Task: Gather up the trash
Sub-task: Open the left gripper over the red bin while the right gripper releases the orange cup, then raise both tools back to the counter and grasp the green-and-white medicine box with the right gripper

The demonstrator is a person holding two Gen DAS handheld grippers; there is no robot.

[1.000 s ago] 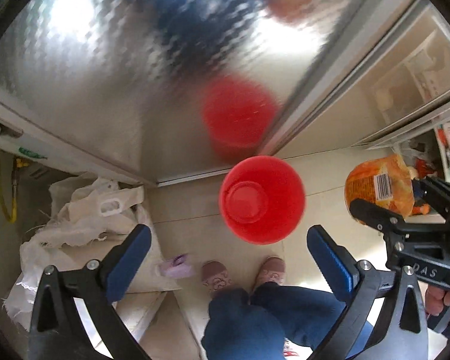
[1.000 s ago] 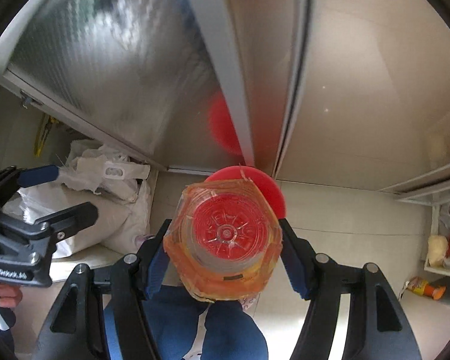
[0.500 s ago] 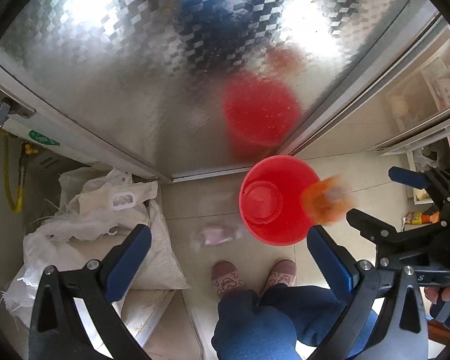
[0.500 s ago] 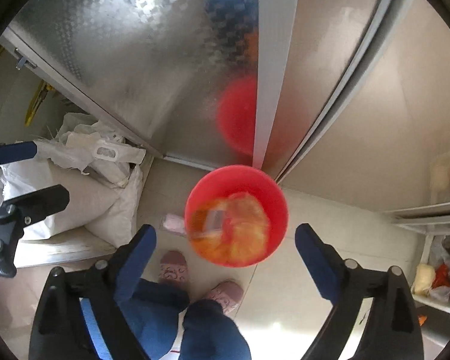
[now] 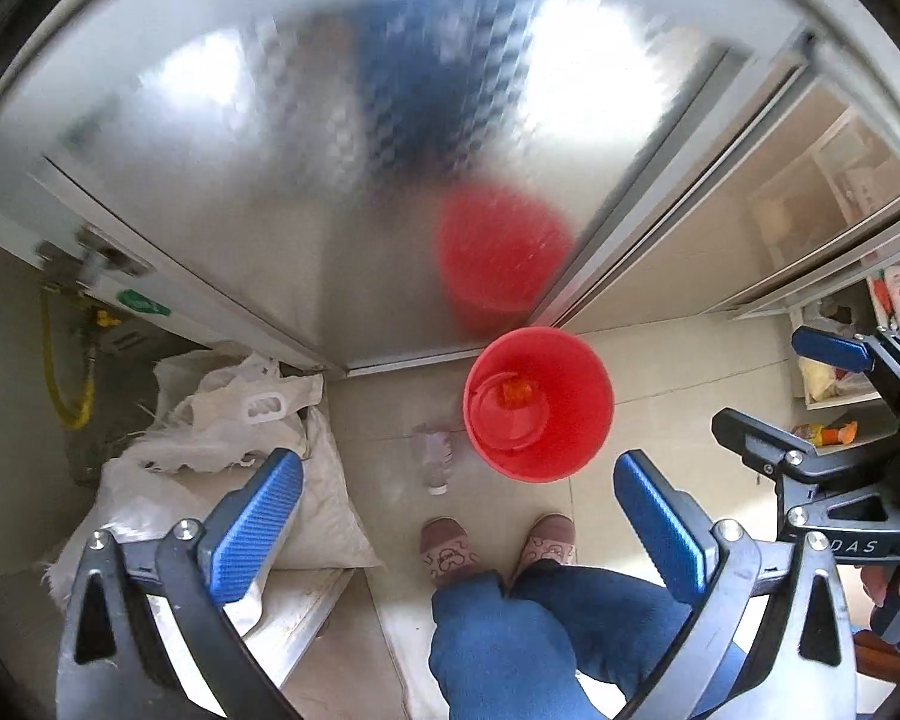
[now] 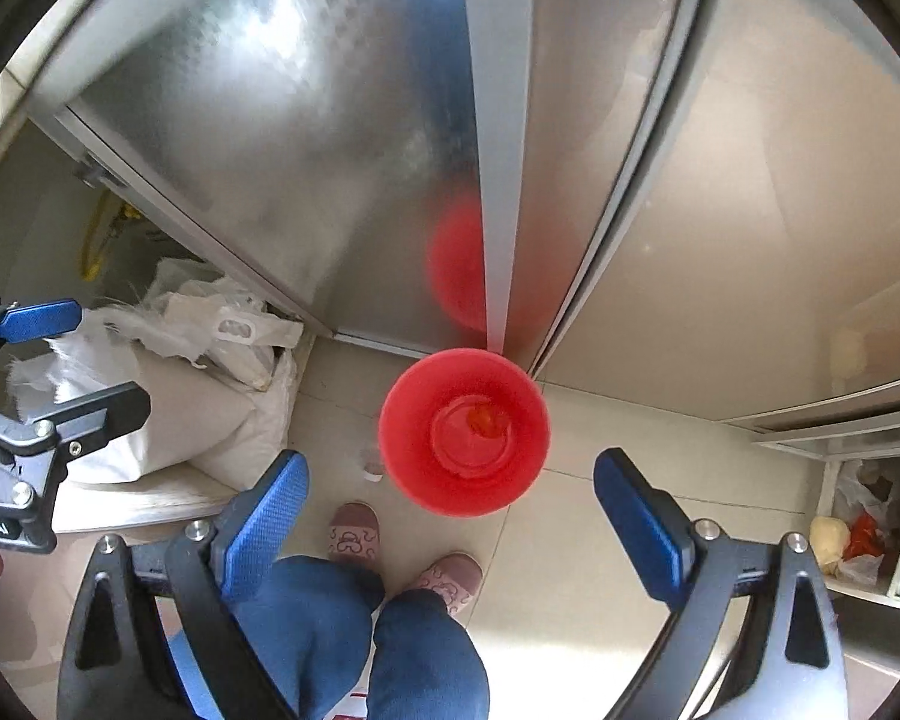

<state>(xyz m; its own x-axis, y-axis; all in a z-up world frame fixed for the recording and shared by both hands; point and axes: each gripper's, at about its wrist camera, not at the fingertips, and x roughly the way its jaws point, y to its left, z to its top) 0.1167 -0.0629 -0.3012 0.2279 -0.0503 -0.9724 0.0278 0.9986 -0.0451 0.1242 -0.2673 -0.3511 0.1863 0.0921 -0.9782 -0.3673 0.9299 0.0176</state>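
Down on the floor, the red bucket [image 6: 463, 432] holds the orange bottle [image 6: 481, 418]; a clear bottle [image 5: 431, 455] lies just beside it. Both the right claw [image 6: 450, 495] and left claw [image 5: 459, 501] hang spread and empty. Reaching for that bottle risks knocking the bucket over.

Glossy red plastic bucket [image 5: 539, 405]; embossed shiny metal door [image 5: 306, 138]; coarse woven white sacks [image 5: 210, 450].

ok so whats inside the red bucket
One orange plastic bottle lies at the bottom of the red bucket, small and blurred. The rest of the visible floor looks bare; the near wall hides a strip of it.
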